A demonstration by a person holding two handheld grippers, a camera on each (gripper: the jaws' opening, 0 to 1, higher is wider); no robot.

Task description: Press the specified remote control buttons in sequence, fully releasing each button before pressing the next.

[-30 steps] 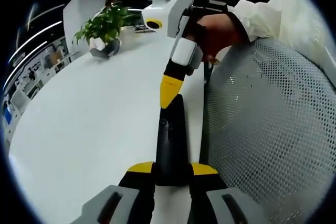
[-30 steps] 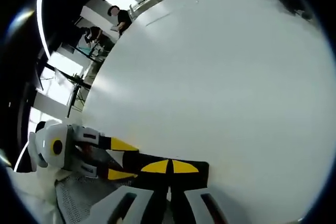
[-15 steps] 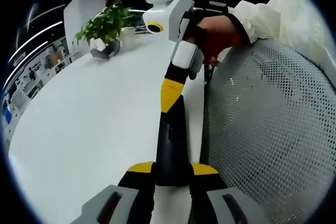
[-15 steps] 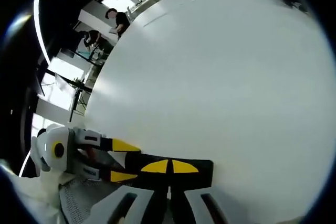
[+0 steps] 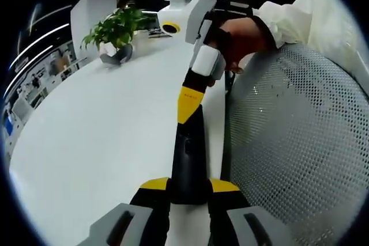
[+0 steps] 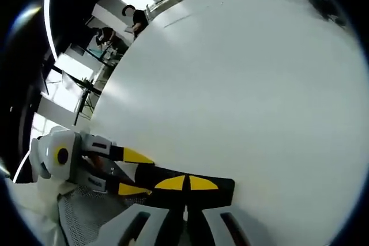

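Left gripper view, lower centre: the left gripper (image 5: pixel 189 191) clamps the black remote (image 5: pixel 188 159) over the white table (image 5: pixel 98 142), while the right gripper (image 5: pixel 188 103), jaws together, apparently touches its far buttons; press straight down, then lift fully clear

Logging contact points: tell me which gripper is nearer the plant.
Right. The right gripper presses its closed tip on the far end of the remote, toward the plant. The left gripper clamps the remote's near end, farther from it.
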